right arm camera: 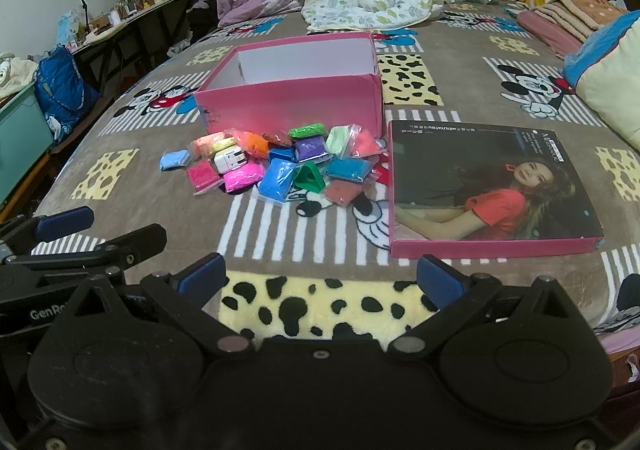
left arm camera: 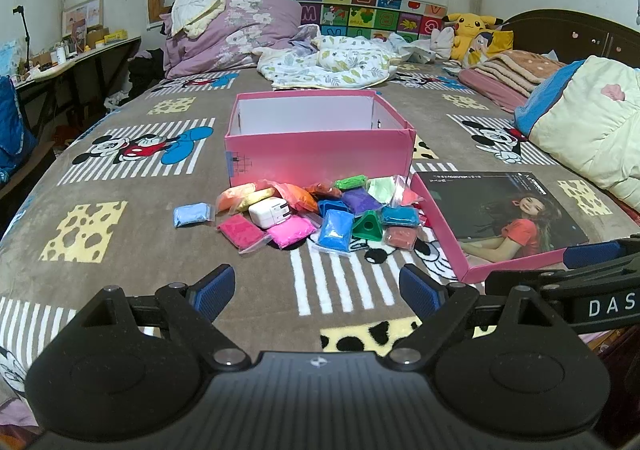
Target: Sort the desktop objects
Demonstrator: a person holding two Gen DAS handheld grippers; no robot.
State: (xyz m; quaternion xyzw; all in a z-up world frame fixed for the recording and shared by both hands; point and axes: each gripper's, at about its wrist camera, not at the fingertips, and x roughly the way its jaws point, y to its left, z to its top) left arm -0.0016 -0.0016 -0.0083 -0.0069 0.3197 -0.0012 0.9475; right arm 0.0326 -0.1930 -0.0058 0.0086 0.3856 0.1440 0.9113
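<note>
An open pink box (left arm camera: 320, 157) (right arm camera: 292, 101) stands on the bed; what shows of its inside is empty. In front of it lies a pile of coloured clay packets (left arm camera: 336, 230) (right arm camera: 276, 177), a white charger plug (left arm camera: 269, 213) (right arm camera: 231, 160) and a green triangular piece (left arm camera: 367, 226) (right arm camera: 309, 178). A light blue packet (left arm camera: 192, 214) (right arm camera: 174, 160) lies apart at the left. The box lid (left arm camera: 504, 217) (right arm camera: 492, 189) with a woman's photo lies to the right. My left gripper (left arm camera: 316, 290) is open and empty, short of the pile. My right gripper (right arm camera: 320, 278) is open and empty, near the lid's front edge.
The bed is covered by a brown cartoon-print blanket (left arm camera: 120, 177). Piled quilts (left arm camera: 232, 29), a Pikachu plush (left arm camera: 472, 29) and pillows (left arm camera: 588, 117) lie at the back and right. A cluttered desk (left arm camera: 60, 57) stands left of the bed. A blue bag (right arm camera: 64, 89) sits by the desk.
</note>
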